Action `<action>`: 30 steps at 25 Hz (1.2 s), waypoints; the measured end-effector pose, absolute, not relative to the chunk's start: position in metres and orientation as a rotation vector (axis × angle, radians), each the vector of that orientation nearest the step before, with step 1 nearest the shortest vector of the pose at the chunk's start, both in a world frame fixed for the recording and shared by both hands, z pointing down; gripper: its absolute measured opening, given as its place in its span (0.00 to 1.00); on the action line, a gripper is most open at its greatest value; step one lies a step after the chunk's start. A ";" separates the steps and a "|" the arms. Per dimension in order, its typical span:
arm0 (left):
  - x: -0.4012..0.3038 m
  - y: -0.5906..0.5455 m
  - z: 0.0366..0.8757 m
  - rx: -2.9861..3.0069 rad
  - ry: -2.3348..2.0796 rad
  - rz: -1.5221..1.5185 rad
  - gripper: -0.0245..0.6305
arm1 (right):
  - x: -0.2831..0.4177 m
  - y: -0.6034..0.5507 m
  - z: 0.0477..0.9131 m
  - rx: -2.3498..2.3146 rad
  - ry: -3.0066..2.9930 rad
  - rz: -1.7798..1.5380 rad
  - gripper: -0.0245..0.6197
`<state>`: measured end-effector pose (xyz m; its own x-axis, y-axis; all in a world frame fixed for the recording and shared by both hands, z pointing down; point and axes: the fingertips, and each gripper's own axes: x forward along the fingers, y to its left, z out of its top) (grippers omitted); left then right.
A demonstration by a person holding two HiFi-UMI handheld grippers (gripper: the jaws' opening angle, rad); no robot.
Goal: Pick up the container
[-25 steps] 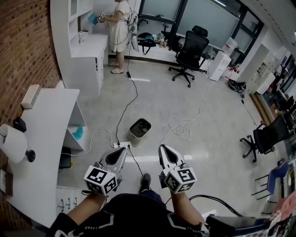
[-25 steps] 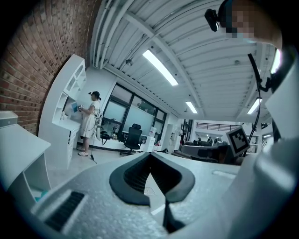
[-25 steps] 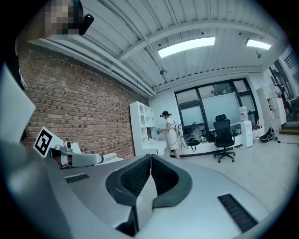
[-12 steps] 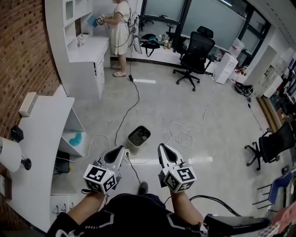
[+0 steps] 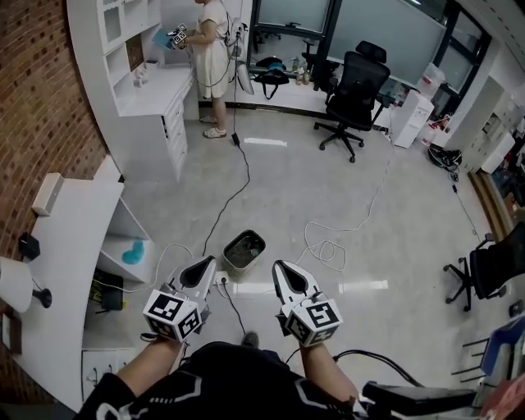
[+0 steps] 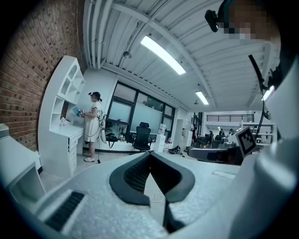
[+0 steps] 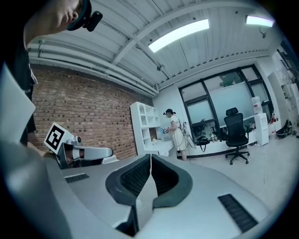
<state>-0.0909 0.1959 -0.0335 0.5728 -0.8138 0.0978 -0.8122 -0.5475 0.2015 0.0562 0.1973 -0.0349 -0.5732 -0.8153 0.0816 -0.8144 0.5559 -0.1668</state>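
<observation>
Fingers of the left gripper (image 5: 210, 261) are pressed together with nothing between them; its own view shows the two dark pads meeting at the tip, with only open room beyond. The right gripper (image 5: 278, 266) is the same: fingers closed tight and empty. Both are held side by side, a little apart, low in front of the person, pointing roughly level out over the floor (image 5: 385, 205).

The container (image 5: 244, 250), a small grey open-topped bin, stands upright on the floor. In the head view it sits just past the fingertips, in line with the gap between the two grippers. Neither gripper touches it. What lies inside it is too small to tell. A white power strip (image 5: 216, 280) lies on the floor just beside it. A black cable (image 5: 244, 179) runs away toward the far wall, and a white cable (image 5: 326, 244) lies looped to the container's right.

A white tabletop (image 5: 70, 246) runs along the brick wall (image 5: 41, 98) at the left. Farther off, a person in white (image 5: 212, 45) stands at a white shelf unit (image 5: 115, 25), and a black office chair (image 5: 354, 90) stands by the windows.
</observation>
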 end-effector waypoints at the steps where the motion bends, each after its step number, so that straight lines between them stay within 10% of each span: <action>1: -0.084 0.190 -0.032 2.574 -1.362 -0.004 0.05 | 0.063 0.192 -0.033 -1.437 2.776 -0.298 0.05; 30: -0.119 0.049 -0.005 2.524 -1.319 0.007 0.05 | 0.019 0.051 -0.015 -1.403 2.859 -0.328 0.05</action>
